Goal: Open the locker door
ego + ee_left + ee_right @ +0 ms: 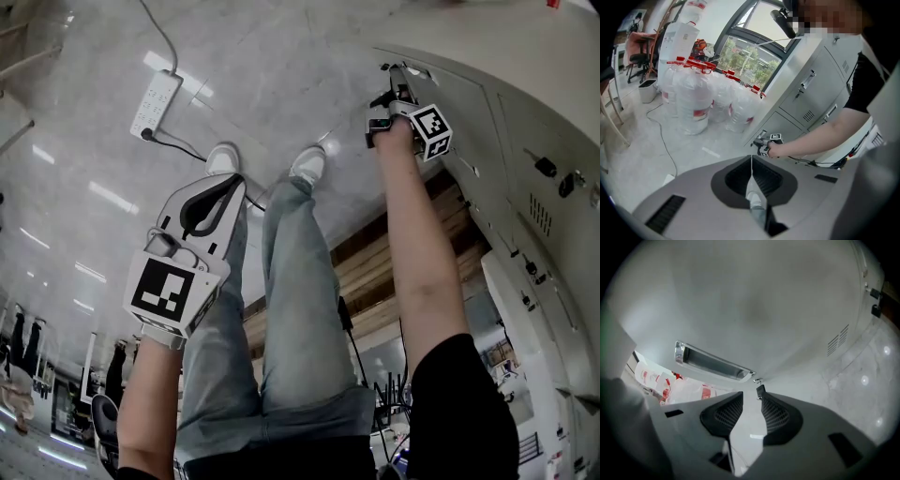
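The grey locker door [754, 301] fills the right gripper view, with a recessed metal handle [711, 363] at its lower left. A small dark key tab [760, 390] sticks out of the door just right of the handle. My right gripper [752, 394] is open, its tips close to the door, with the key tab by the right fingertip. In the head view the right gripper [392, 82] reaches out to the low locker [469, 103]. My left gripper [228, 183] hangs shut and empty in front of the person's legs. The left gripper [751, 159] points toward the lockers [806, 89].
A white power strip [155, 103] with a cable lies on the glossy floor to the left. Several large water bottles [693, 101] stand beside the locker row under a window. Wooden planks [403, 253] show under the lockers. The person's shoes [307, 164] stand close to the locker.
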`<state>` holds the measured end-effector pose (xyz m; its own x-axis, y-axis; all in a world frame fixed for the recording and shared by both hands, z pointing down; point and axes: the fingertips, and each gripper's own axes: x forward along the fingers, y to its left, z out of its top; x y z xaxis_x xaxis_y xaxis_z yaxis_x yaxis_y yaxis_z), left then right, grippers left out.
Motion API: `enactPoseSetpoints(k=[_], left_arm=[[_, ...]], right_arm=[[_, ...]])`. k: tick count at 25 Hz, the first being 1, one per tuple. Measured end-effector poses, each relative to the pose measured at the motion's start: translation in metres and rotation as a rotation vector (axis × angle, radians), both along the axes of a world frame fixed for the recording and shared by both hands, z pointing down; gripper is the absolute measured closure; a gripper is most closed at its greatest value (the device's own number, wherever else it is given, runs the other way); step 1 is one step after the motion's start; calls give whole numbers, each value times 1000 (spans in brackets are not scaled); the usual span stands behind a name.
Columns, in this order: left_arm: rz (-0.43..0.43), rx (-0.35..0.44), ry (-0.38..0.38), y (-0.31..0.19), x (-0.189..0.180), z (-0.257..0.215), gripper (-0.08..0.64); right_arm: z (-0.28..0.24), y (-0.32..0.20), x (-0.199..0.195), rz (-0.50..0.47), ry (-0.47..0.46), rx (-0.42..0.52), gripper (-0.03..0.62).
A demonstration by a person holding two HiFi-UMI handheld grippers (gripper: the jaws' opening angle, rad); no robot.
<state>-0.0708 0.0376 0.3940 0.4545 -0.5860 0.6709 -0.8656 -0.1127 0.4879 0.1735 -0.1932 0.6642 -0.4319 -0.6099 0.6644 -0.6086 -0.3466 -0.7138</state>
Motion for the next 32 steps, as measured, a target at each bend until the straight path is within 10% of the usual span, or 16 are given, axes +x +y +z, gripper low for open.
enactPoseSetpoints(k=[32], left_arm=[[8, -45, -18, 28, 1, 15, 535]], right_arm=[[8, -3, 5, 126, -11, -6, 534]])
